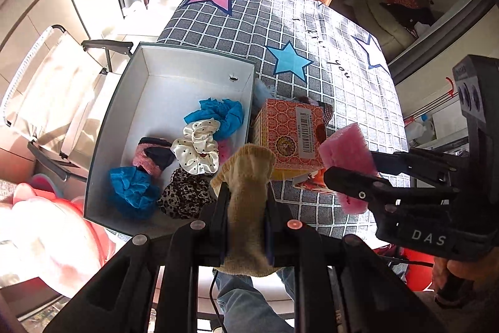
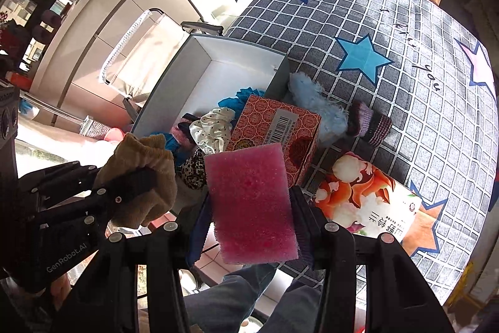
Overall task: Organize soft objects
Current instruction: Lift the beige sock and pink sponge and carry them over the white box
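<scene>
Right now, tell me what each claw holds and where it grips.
Left claw: tan sock, pinched across its middle. Right claw: pink sponge, clamped by its two side edges.

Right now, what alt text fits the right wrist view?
The right gripper clamps a pink sponge above a star-patterned tablecloth; beside it, the left gripper clamps a tan sock near a box of scrunchies.

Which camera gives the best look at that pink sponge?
The right wrist view: the pink sponge fills the middle, its broad face showing. The left wrist view catches only part of it, edge-on in the right gripper.
</scene>
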{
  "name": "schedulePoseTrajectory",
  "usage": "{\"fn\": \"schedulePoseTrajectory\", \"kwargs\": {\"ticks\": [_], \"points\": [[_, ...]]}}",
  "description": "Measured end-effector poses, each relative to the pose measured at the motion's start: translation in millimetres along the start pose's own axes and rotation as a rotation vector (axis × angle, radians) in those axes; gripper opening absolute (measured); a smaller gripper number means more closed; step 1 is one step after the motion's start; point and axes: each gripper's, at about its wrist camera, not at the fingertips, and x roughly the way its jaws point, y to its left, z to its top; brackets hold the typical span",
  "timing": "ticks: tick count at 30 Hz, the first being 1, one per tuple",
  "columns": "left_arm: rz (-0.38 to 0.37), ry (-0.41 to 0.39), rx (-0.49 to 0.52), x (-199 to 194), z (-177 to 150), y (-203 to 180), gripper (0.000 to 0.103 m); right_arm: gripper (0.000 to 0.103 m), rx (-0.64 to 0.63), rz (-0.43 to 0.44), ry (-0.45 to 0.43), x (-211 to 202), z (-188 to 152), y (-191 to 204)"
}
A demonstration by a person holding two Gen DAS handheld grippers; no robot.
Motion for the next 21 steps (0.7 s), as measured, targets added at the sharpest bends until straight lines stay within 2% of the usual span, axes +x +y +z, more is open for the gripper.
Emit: {"fn": "schedulePoseTrajectory", "kwargs": {"ticks": [7,21], "points": [[0.032,-0.018,-0.044,-1.2,-4.9,23.1,0.02,0.05,-0.046,-0.009,0.011,3.7,6.9,17.9],[0.027,-0.025,-0.106,0.8,-9.4,46.1,0.02,0.05,-0.104,-0.017,0.036,9.7,15.3,39.1]]}}
